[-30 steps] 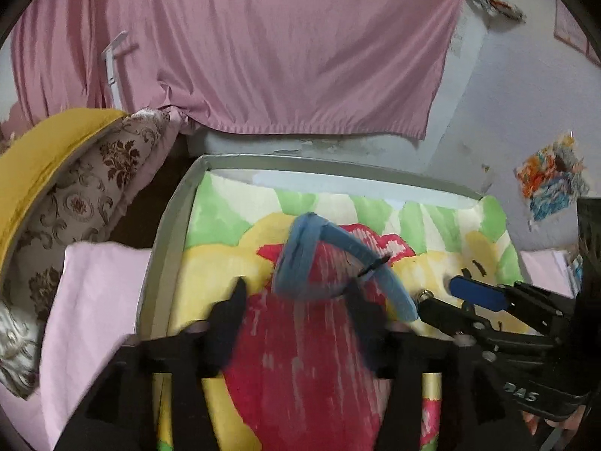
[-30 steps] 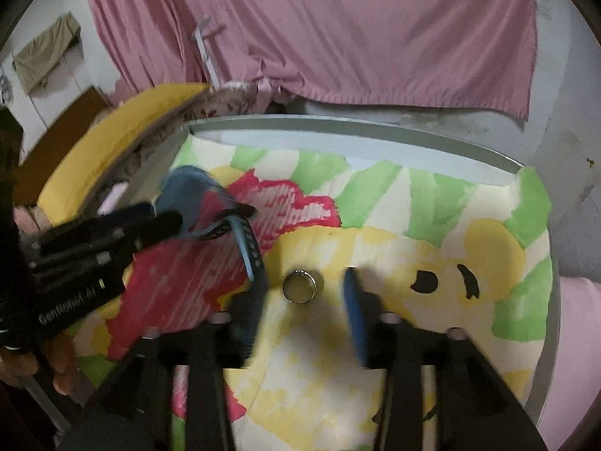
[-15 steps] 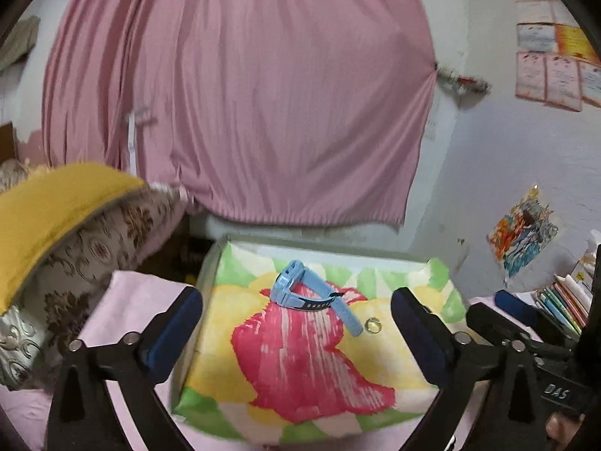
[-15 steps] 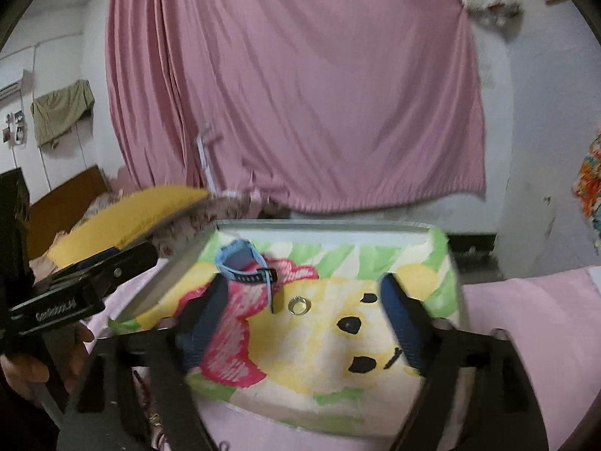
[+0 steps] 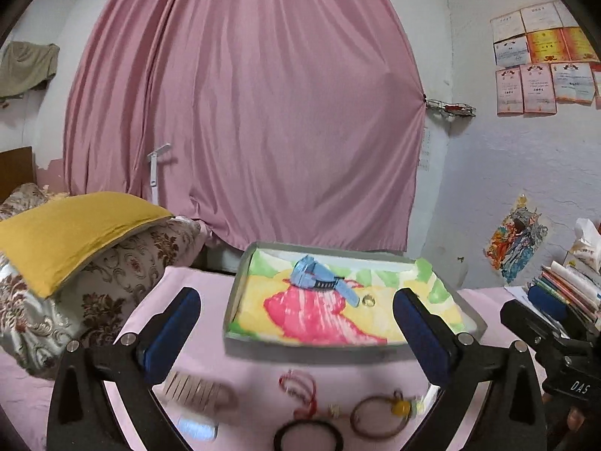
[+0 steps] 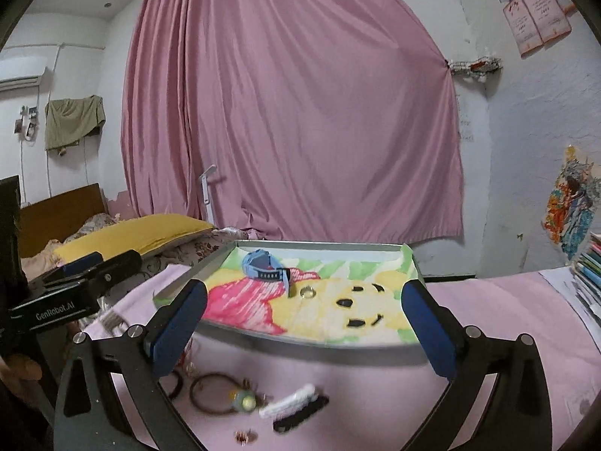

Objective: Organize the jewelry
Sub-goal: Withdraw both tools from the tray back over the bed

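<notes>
A metal tray (image 5: 232, 300) lined with a bright cartoon towel sits on the pink bedsheet. On the towel lie a blue watch (image 5: 315, 276) and, just right of it, a small silver ring (image 5: 369, 300); both also show in the right wrist view as the watch (image 6: 263, 265) and ring (image 6: 308, 292). My left gripper (image 5: 295, 295) hangs open and empty, back from the tray's near rim. My right gripper (image 6: 304, 286) is opening its jaws with nothing between them. Loose pieces lie in front of the tray: a brown bangle (image 5: 379, 419), a red cord (image 5: 300, 383) and a white and black clip (image 6: 296, 406).
A yellow pillow (image 5: 75, 229) on patterned bedding lies left of the tray. Stacked books (image 5: 571, 285) stand at the right. A pink curtain (image 5: 244, 131) hangs behind. A small copper ring (image 6: 244, 436) and a pale beaded piece (image 5: 195, 391) lie near the front.
Both grippers have drawn back and up from the tray with jaws spread wide. The watch and the ring stay on the towel, and the loose pieces in front came into view.
</notes>
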